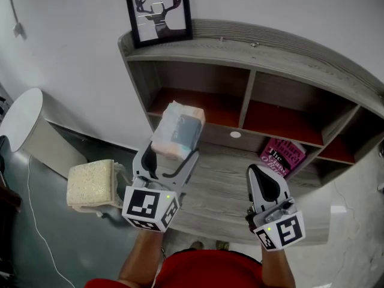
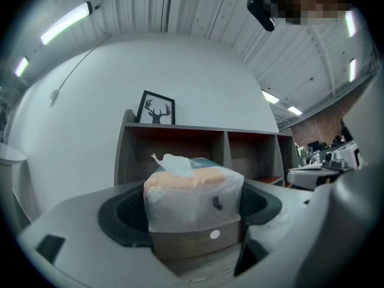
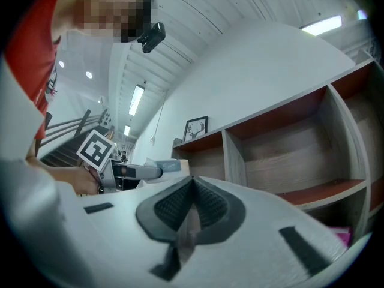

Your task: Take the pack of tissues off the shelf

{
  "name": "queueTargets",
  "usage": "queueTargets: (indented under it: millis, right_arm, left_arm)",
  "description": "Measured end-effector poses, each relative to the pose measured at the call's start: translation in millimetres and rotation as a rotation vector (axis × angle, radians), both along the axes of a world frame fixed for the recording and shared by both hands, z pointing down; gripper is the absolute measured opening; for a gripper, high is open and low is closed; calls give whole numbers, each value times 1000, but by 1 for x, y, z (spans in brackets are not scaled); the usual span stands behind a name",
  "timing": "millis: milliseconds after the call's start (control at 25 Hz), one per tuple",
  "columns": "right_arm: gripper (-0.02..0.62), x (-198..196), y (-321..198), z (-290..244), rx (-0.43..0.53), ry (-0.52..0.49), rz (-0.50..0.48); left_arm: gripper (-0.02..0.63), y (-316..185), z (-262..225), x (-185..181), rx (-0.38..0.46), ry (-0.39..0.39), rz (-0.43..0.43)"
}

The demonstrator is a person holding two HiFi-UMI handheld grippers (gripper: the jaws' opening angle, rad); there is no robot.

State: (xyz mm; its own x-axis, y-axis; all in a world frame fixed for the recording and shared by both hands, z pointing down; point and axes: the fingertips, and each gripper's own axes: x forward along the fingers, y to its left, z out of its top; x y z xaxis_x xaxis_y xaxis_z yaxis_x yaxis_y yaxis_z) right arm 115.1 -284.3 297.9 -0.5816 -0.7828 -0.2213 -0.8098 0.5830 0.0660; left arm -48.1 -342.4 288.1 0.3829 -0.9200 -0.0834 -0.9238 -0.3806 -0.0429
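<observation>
Tissue pack tight in left tongs; right tongs together; pink book in shelf

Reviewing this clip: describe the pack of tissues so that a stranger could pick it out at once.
Start at the curved grey shelf unit with the deer picture on top. In front of its left compartment, the left gripper clamps the pack of tissues. It is the only soft, clear-wrapped block, peach with a dark panel, unlike the pink book at lower right.
</observation>
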Motion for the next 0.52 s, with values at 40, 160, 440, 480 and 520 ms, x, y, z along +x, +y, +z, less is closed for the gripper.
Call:
queueTargets:
  millis: [40,160,440,480,520]
  right_arm:
    - [5,0,0,0,0,0,0]
    - [5,0,1,0,-1,1,-1]
    - [5,2,3,1,-3,-1,0]
    - [5,2,3,1,-2,-1,0]
    - [5,2,4,1,-1,-2,0]
  left_arm:
    - [422,0,0,1,-1,0,1]
    - [422,0,1,1,-3,0,1]
    - [422,0,1,2,-4,4,2]
    - [422,0,1,3,-4,5,3]
    - [422,1,0,3,-5,5,3]
